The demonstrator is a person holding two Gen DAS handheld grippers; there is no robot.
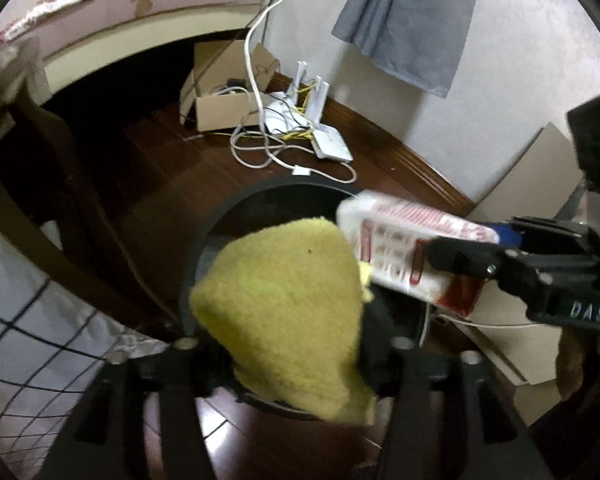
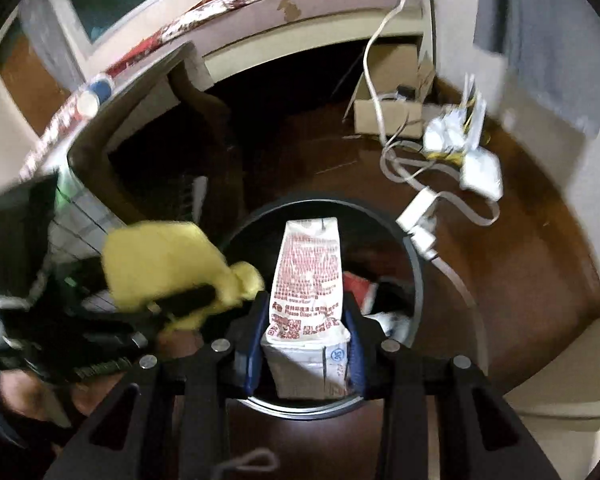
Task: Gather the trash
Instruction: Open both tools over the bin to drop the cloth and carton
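Observation:
My left gripper (image 1: 296,344) is shut on a yellow fuzzy cloth (image 1: 288,316), held over the rim of a round black trash bin (image 1: 220,216). The cloth hides the fingertips. My right gripper (image 2: 306,320) is shut on a white and red milk carton (image 2: 306,276) and holds it above the same bin (image 2: 414,264). In the left wrist view the carton (image 1: 404,248) and right gripper (image 1: 452,256) come in from the right. In the right wrist view the cloth (image 2: 164,260) and left gripper (image 2: 180,300) are at the left. Some trash lies inside the bin (image 2: 360,288).
Dark wood floor (image 1: 172,168) surrounds the bin. Behind it lie a cardboard box (image 1: 224,100), white routers (image 1: 300,116) and tangled cables (image 1: 260,148). A bed (image 1: 140,4) spans the back. Flat cardboard (image 1: 524,184) leans at the right. A grey cloth (image 1: 412,24) hangs on the wall.

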